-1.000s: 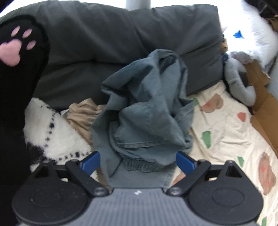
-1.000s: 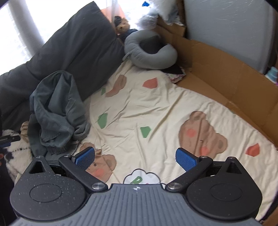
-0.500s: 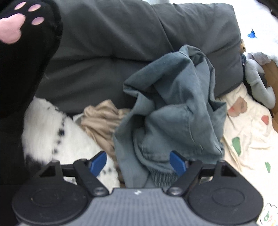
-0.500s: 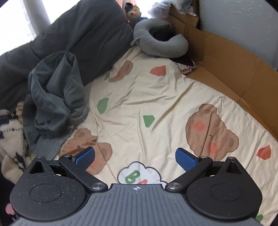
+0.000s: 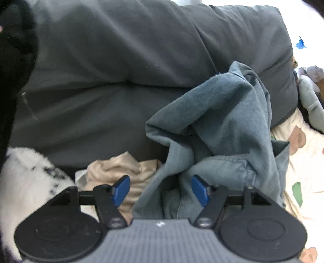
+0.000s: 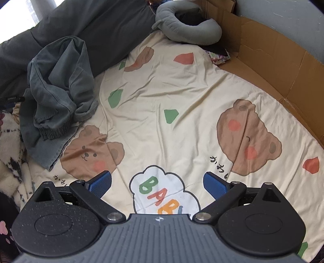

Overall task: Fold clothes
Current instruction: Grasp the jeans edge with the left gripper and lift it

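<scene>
left hand-held gripper [image 5: 161,190]: parted | blue-grey garment [image 5: 218,129] between blue pads | tan cloth [image 5: 121,168] beside

A: What's the bedding like?
B: A cream sheet [image 6: 182,97] printed with brown bears and red and green shapes, with dark grey pillows [image 5: 121,66] propped along its far edge

A: And around it?
B: Brown cardboard [image 6: 269,60] lines the right side under a pale grey wall [image 6: 287,18]; bright daylight comes in behind the pillows
</scene>
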The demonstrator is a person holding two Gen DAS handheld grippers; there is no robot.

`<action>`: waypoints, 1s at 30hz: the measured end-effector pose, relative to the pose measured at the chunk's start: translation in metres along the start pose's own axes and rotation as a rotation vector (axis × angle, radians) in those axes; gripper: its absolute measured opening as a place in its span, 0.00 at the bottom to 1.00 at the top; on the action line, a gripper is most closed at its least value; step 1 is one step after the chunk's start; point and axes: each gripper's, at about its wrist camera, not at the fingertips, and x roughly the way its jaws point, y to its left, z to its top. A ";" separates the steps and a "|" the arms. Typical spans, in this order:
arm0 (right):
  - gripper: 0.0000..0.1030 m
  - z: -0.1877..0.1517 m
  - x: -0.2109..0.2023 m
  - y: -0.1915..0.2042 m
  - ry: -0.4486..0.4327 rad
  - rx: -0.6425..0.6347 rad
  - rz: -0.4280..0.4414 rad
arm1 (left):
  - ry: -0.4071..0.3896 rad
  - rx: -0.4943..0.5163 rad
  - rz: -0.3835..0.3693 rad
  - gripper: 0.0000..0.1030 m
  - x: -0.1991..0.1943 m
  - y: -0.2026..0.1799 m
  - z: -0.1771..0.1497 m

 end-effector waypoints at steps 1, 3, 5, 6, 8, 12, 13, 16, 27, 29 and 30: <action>0.96 -0.001 0.001 0.000 0.005 -0.003 -0.001 | -0.005 0.002 0.001 0.67 0.004 -0.001 0.002; 0.96 -0.004 0.003 0.000 0.015 -0.008 -0.003 | -0.009 -0.015 0.003 0.66 0.014 0.001 0.006; 0.96 -0.006 0.006 0.000 0.028 -0.009 -0.001 | -0.007 -0.037 -0.001 0.52 0.025 0.003 0.010; 0.95 -0.007 0.008 0.000 0.035 -0.009 0.002 | -0.002 -0.045 -0.008 0.47 0.028 0.004 0.011; 0.92 -0.009 0.010 0.001 0.050 -0.017 0.006 | 0.008 -0.063 -0.023 0.34 0.036 0.006 0.013; 0.92 -0.013 0.011 0.002 0.056 -0.038 0.002 | 0.003 -0.092 -0.052 0.08 0.038 0.007 0.015; 0.92 -0.014 0.011 0.001 0.057 -0.036 0.001 | -0.004 -0.092 -0.062 0.05 0.036 0.006 0.015; 0.92 -0.015 0.011 -0.002 0.058 -0.029 -0.001 | -0.026 -0.100 -0.116 0.03 0.023 0.003 0.016; 0.92 -0.020 0.013 -0.007 0.063 -0.012 0.008 | -0.078 -0.078 -0.311 0.02 -0.041 -0.023 0.014; 0.92 -0.021 0.013 -0.008 0.063 -0.011 0.012 | -0.079 -0.076 -0.347 0.02 -0.050 -0.031 0.013; 0.92 -0.021 0.014 -0.008 0.063 -0.010 0.013 | -0.080 -0.075 -0.365 0.02 -0.054 -0.036 0.012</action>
